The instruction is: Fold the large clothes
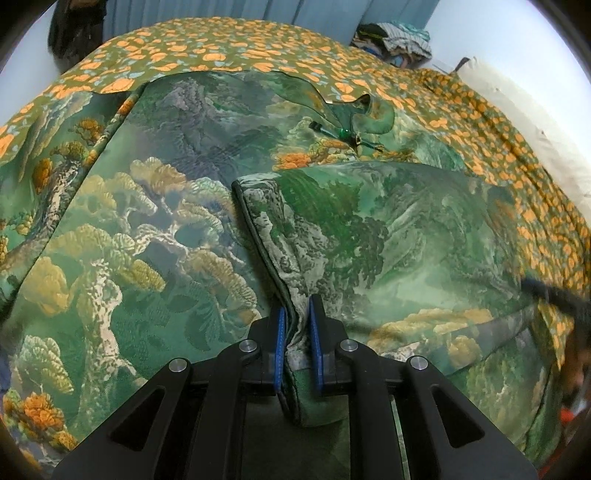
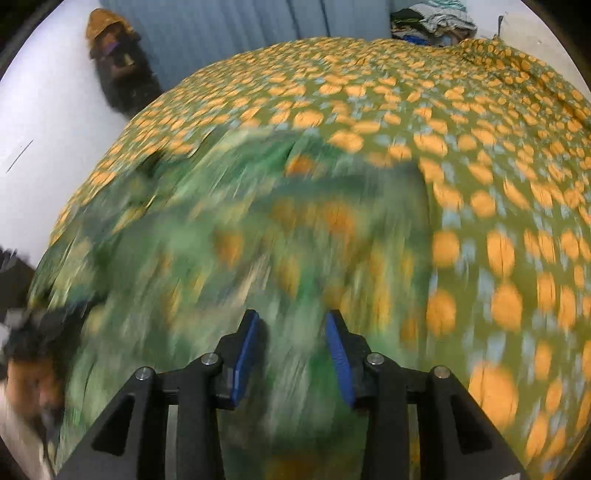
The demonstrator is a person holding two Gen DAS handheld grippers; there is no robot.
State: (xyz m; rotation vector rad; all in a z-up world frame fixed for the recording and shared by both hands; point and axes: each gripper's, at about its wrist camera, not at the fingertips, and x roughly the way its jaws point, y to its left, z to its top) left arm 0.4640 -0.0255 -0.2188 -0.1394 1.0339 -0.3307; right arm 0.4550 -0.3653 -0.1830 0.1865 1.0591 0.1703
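Observation:
A large green garment (image 1: 155, 206) with a coral and landscape print lies spread on a bed. One part of it (image 1: 369, 236) is folded over onto the rest, its hemmed edge running towards me. My left gripper (image 1: 297, 314) is shut on that hemmed edge. A green button fastening (image 1: 345, 133) shows near the collar. In the right wrist view the garment (image 2: 229, 236) is blurred by motion. My right gripper (image 2: 291, 325) is open above it, with nothing between its blue pads.
The bed is covered by an olive sheet with orange spots (image 1: 229, 44) (image 2: 480, 184). A pile of clothes (image 1: 399, 37) (image 2: 432, 18) sits at the far corner by a blue curtain (image 2: 240, 33). A dark bag (image 2: 118, 66) stands by the white wall.

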